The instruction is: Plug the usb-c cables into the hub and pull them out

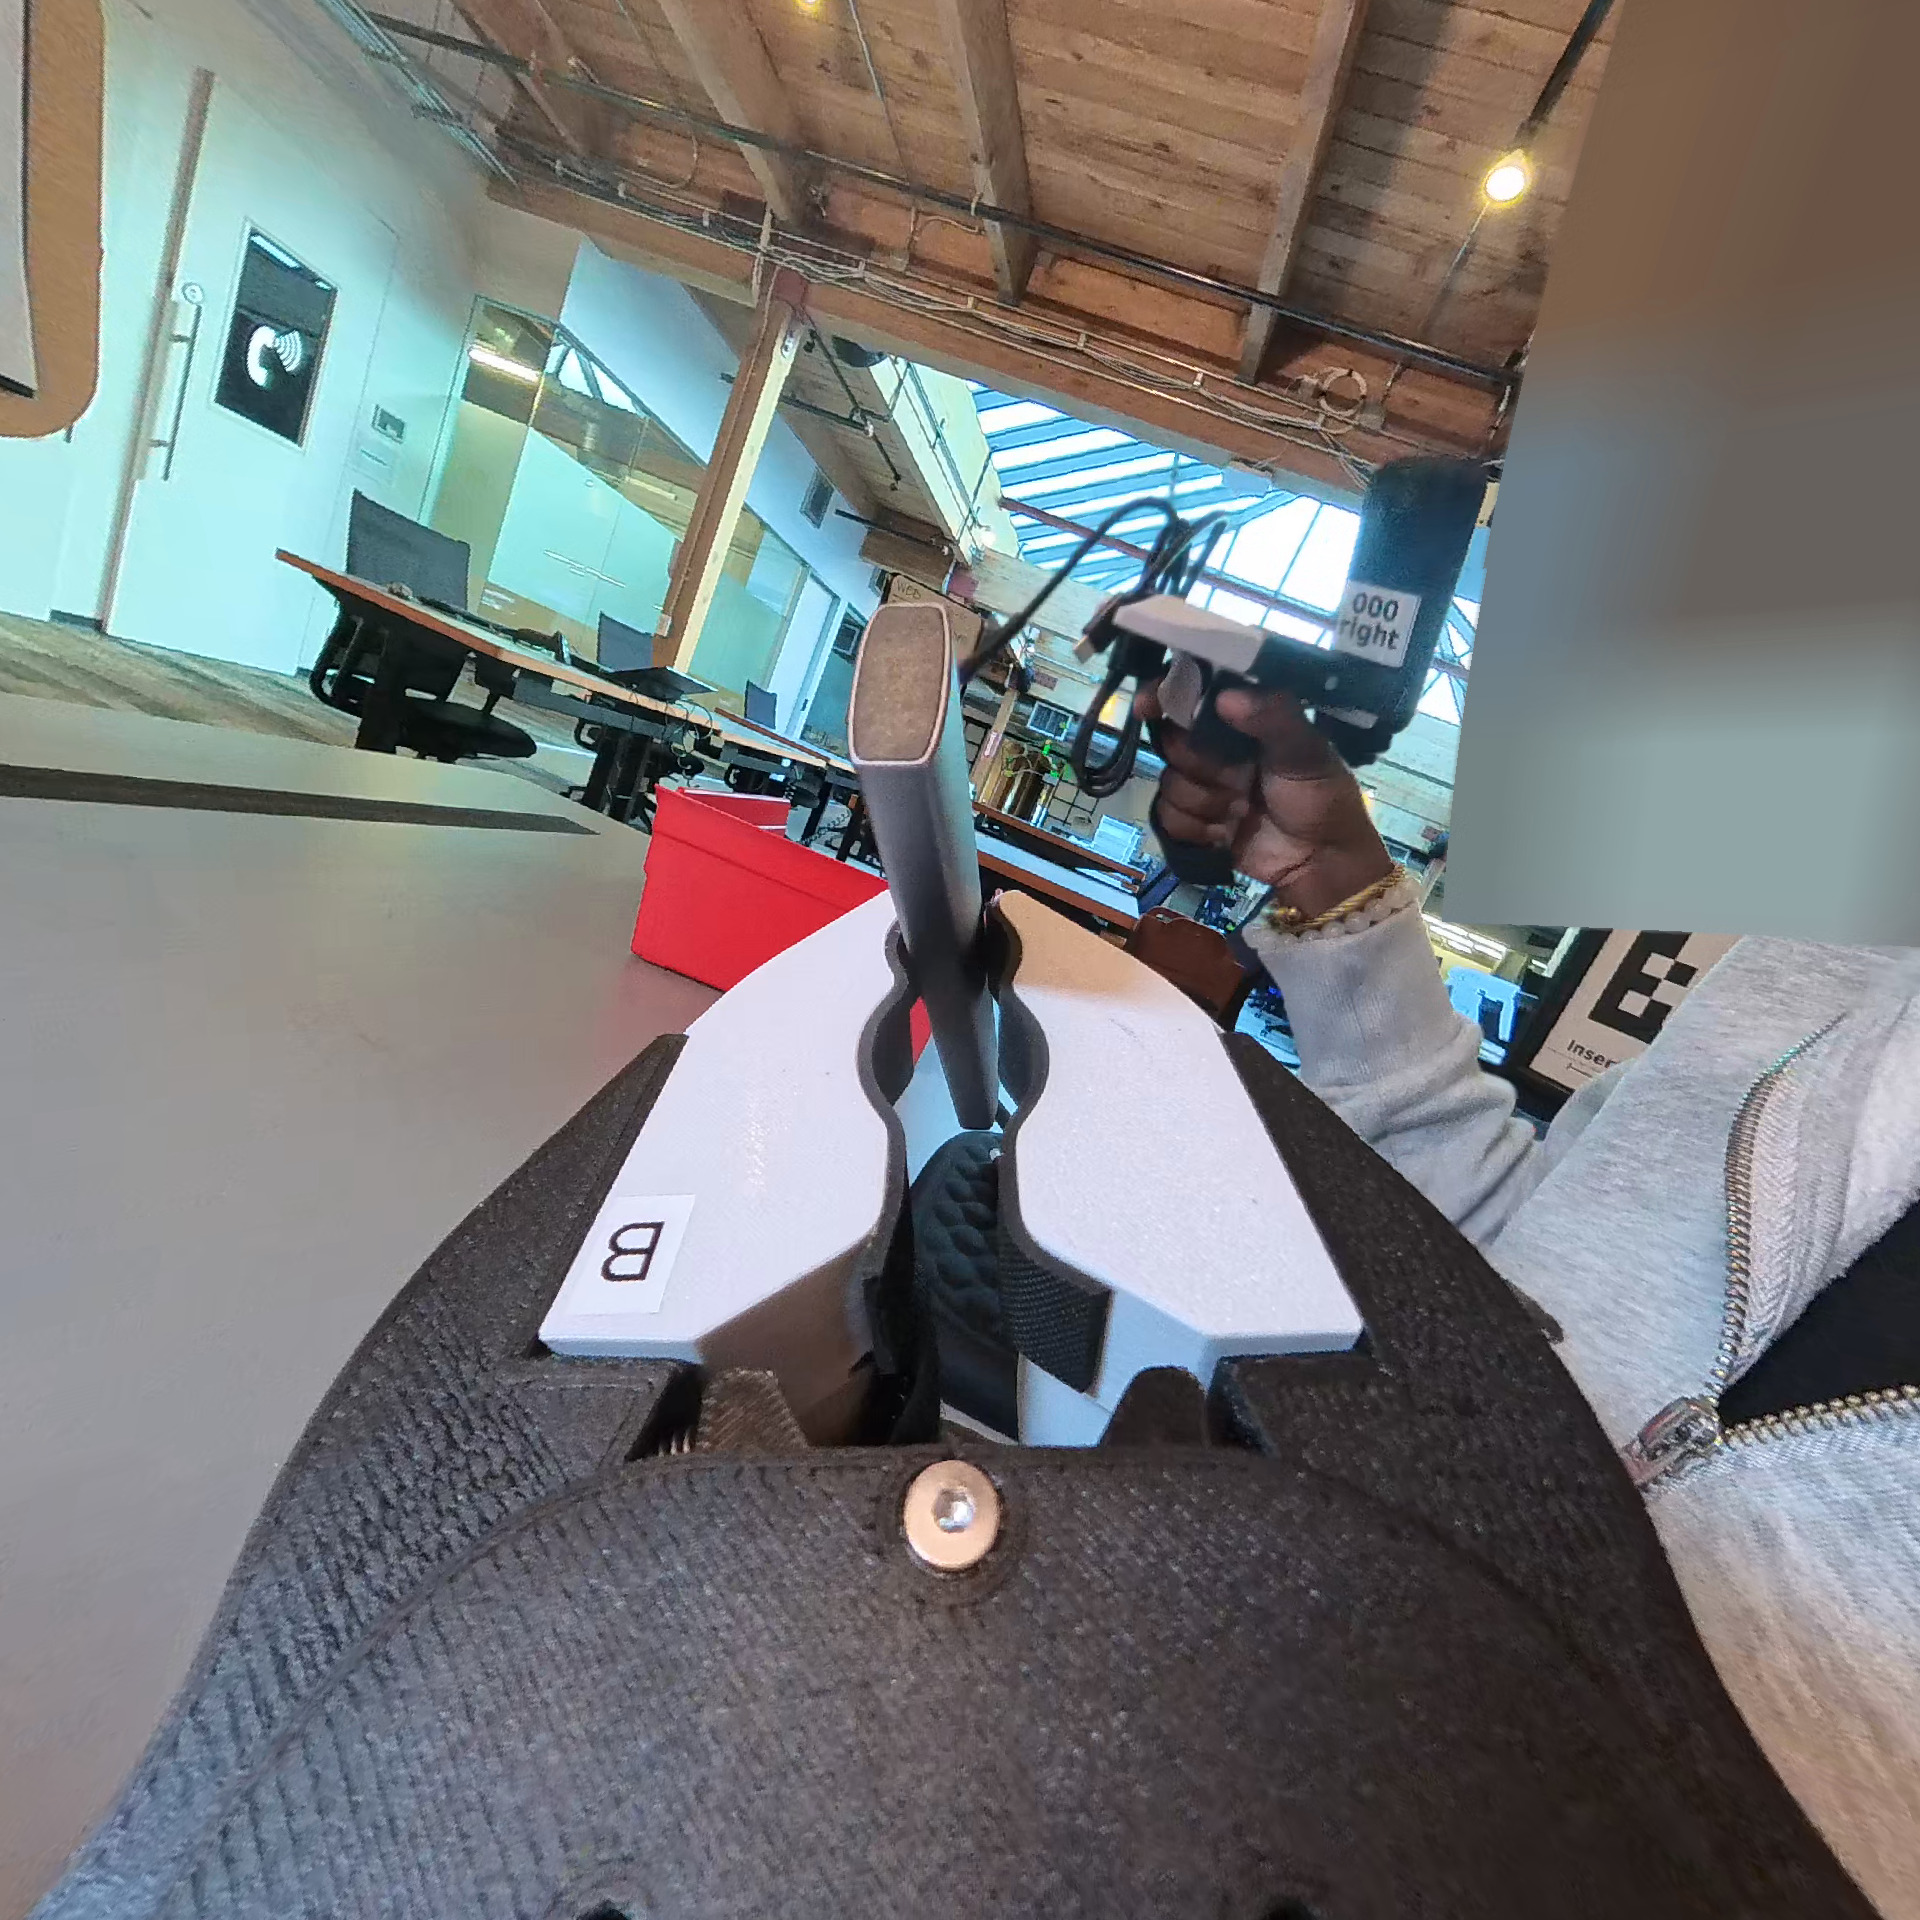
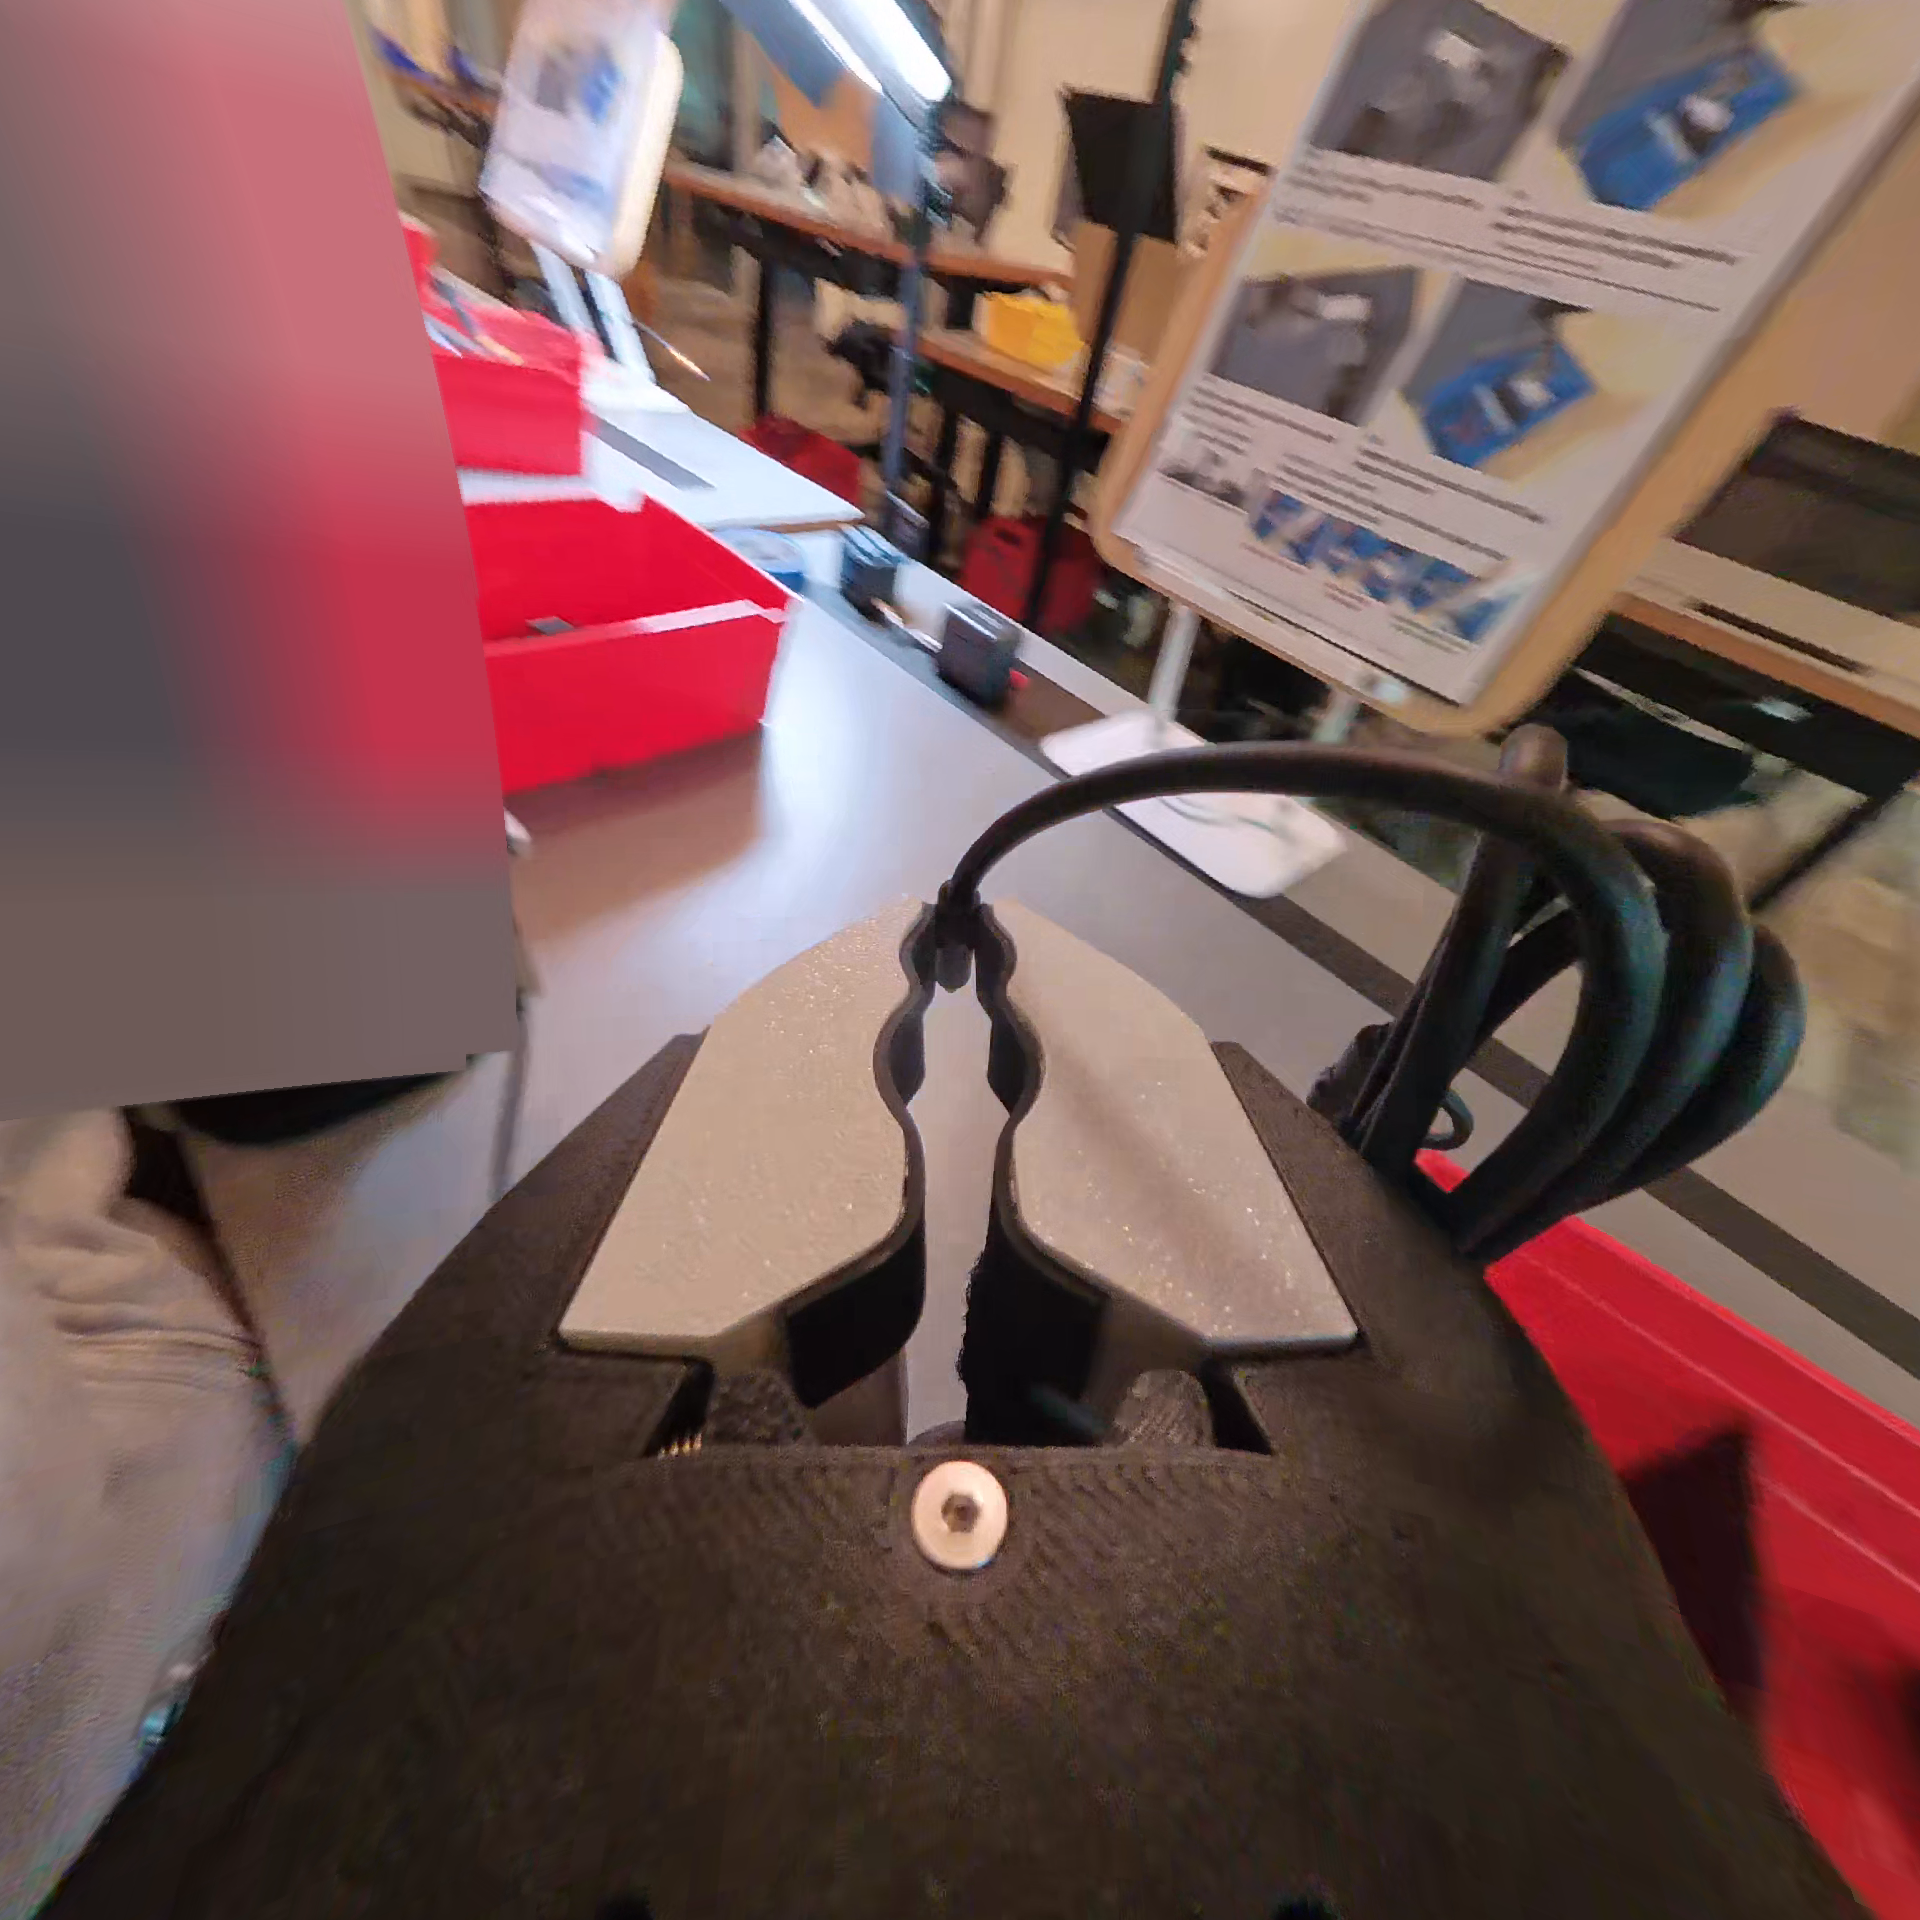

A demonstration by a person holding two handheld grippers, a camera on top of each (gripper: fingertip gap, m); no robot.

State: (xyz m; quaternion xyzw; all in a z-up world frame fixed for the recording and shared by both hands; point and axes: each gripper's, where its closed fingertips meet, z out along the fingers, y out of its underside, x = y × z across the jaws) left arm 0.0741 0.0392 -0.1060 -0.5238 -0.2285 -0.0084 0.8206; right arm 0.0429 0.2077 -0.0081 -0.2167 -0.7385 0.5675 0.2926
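- Hub (image 1: 920,821): slim grey metal bar with rounded corners and a darker flat end cap, standing nearly upright, lifted above the table (image 1: 260,987). No ports show from this side.
- Left gripper (image 1: 951,935): fingers closed narrow on the hub's lower part, which sits in the notched channel between the pale grey fingers (image 1: 790,1122).
- USB-C cable (image 2: 1621,935): thin, black, in several loose loops hanging at the right of the right wrist view; one strand arches over to the fingertips.
- Right gripper (image 2: 954,951): tips pinched on the cable's end; further back the fingers stand apart. In the left wrist view it (image 1: 1117,634) is held up in the air by a hand (image 1: 1262,790), well apart from the hub, with the cable (image 1: 1112,717) dangling below it.
- Writing: a small white sticker with one printed letter on the left finger; a white label on the right gripper's black body (image 1: 1403,603).
- Surroundings: red bin (image 1: 748,894) on the table behind the hub; a printed sheet on a board (image 2: 1475,343), blurred; a black-and-white marker card (image 1: 1631,997).
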